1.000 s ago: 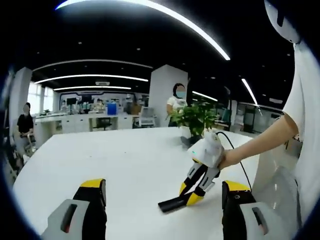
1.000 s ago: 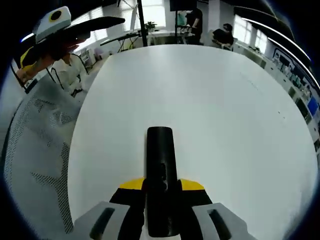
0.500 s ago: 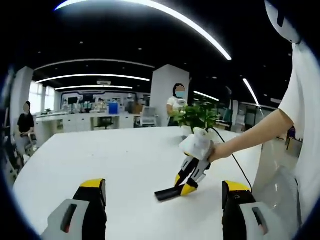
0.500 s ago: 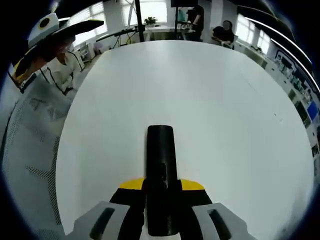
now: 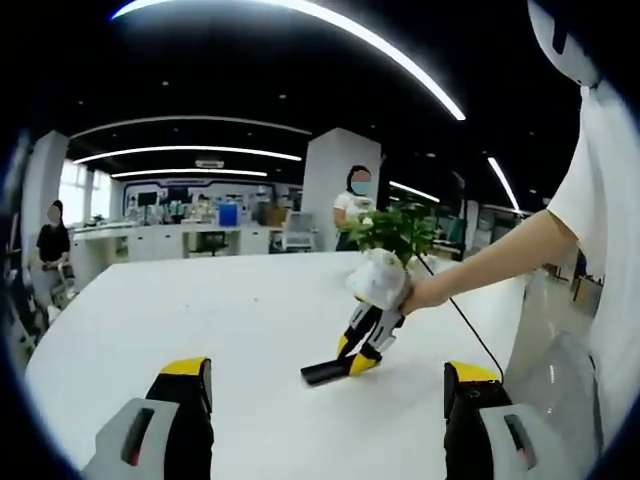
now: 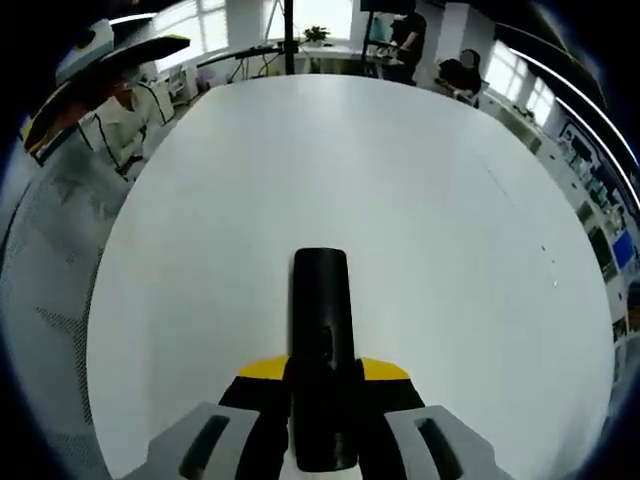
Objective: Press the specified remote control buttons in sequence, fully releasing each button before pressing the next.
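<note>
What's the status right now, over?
Right hand-held gripper shut on black remote control, over the white table. Left hand-held gripper open, holding nothing. Nothing in the way.

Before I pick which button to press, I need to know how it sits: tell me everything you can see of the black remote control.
The long, slim black plastic remote control is clamped between the jaws of the right tool, its rounded far end projecting forward over the white table. Small buttons run along its top face, too dark to read. In the left gripper view the remote slopes down, its tip at or just above the tabletop.
</note>
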`<state>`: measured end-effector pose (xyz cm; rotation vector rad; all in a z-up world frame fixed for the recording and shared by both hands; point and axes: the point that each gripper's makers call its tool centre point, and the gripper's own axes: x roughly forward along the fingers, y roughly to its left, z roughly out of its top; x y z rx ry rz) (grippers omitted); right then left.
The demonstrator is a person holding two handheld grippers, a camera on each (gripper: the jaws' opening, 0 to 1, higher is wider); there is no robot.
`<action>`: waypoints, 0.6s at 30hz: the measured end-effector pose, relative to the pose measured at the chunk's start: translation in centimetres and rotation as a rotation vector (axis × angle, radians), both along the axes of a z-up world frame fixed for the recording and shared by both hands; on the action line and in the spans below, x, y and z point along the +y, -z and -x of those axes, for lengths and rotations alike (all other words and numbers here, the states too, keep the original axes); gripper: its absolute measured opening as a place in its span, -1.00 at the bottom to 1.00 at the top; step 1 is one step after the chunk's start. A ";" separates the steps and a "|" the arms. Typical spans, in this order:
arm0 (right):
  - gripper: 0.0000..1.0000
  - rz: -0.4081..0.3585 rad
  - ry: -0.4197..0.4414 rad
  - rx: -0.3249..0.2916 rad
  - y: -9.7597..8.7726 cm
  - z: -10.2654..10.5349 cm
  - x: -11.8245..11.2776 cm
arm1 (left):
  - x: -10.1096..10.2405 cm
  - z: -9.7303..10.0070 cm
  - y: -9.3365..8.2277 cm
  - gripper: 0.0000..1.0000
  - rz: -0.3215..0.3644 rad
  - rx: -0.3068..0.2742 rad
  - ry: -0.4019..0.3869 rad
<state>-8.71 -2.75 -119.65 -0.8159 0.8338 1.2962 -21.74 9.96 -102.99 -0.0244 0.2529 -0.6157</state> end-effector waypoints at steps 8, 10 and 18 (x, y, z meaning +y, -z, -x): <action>-0.47 -0.060 0.105 -0.007 -0.5 -0.9 0.3 | 0.0 -0.1 0.1 1.00 -0.001 0.003 -0.001; -0.32 -0.082 0.144 -0.009 -0.7 -1.0 0.2 | 0.1 -0.1 0.0 1.00 0.000 0.002 -0.002; 0.19 -0.294 0.396 -0.002 -2.8 -1.6 -0.6 | 0.2 -0.1 0.1 1.00 0.010 0.007 -0.011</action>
